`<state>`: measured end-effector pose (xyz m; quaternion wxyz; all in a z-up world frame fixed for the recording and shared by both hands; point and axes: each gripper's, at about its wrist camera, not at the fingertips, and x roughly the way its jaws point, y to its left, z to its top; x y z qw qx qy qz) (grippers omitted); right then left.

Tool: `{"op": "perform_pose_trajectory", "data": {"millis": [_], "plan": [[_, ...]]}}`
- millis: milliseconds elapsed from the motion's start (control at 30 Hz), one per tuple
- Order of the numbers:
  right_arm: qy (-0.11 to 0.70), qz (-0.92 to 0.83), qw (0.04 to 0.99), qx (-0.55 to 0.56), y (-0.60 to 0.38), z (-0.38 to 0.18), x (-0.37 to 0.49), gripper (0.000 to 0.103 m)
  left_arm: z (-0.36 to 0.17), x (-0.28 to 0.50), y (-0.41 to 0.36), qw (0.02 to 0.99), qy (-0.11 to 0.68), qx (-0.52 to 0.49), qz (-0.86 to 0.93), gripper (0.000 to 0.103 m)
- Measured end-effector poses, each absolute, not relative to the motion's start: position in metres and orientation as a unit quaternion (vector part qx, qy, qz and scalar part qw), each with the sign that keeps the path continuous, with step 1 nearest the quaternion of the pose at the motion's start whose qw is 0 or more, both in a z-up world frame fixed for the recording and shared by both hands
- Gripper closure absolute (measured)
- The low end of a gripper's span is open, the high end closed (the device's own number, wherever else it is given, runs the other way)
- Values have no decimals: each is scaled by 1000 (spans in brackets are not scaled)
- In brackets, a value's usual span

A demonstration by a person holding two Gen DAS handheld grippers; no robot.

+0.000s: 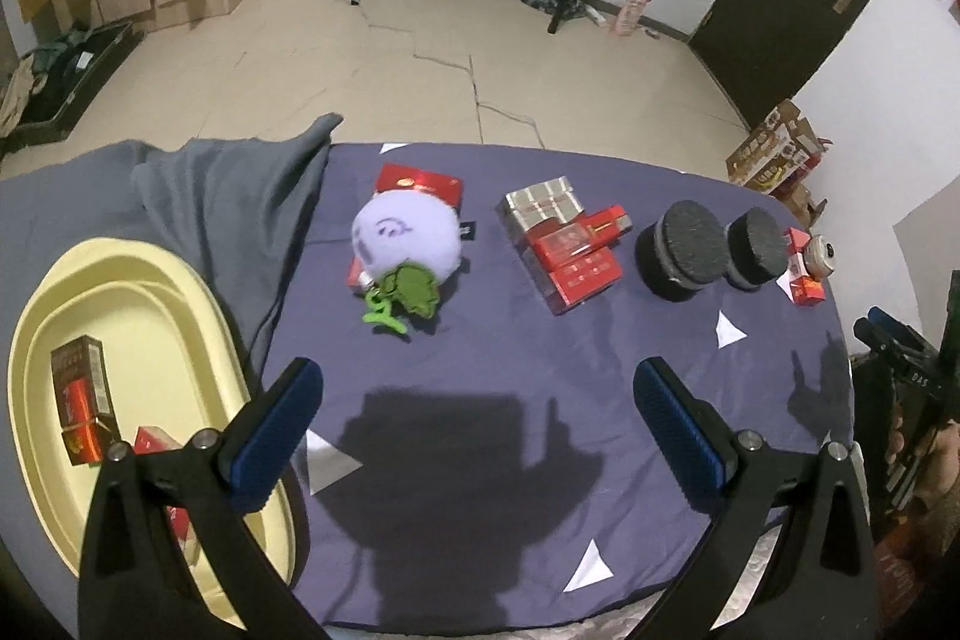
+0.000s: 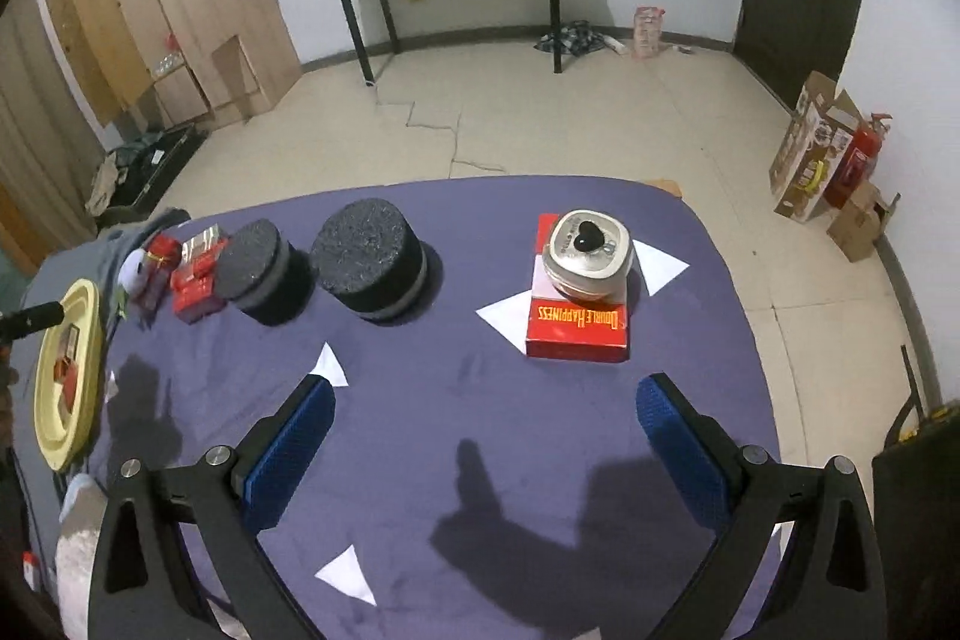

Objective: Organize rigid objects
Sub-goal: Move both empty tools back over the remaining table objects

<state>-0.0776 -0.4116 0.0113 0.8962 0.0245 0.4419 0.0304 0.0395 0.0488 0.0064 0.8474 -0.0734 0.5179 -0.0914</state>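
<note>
Both your left gripper (image 1: 480, 430) and right gripper (image 2: 486, 436) hang spread and empty; the red box (image 2: 577, 331) sits centre-right, so lift off the silver tin (image 2: 588, 256) first.

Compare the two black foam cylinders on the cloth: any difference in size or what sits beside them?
The left foam cylinder looks shorter and narrower than the right foam cylinder, though the fisheye may distort this. The left one stands right beside the stack of red boxes; the right one has bare purple cloth on its free side. Both stand upright, with a rough dark top and a grey band.
</note>
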Motion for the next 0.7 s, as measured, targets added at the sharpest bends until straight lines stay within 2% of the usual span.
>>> {"op": "perform_pose_trajectory", "data": {"millis": [700], "plan": [[466,55,882,31,-420,4,-41,0,-4,34,54,839,532,-71,-85,0]]}}
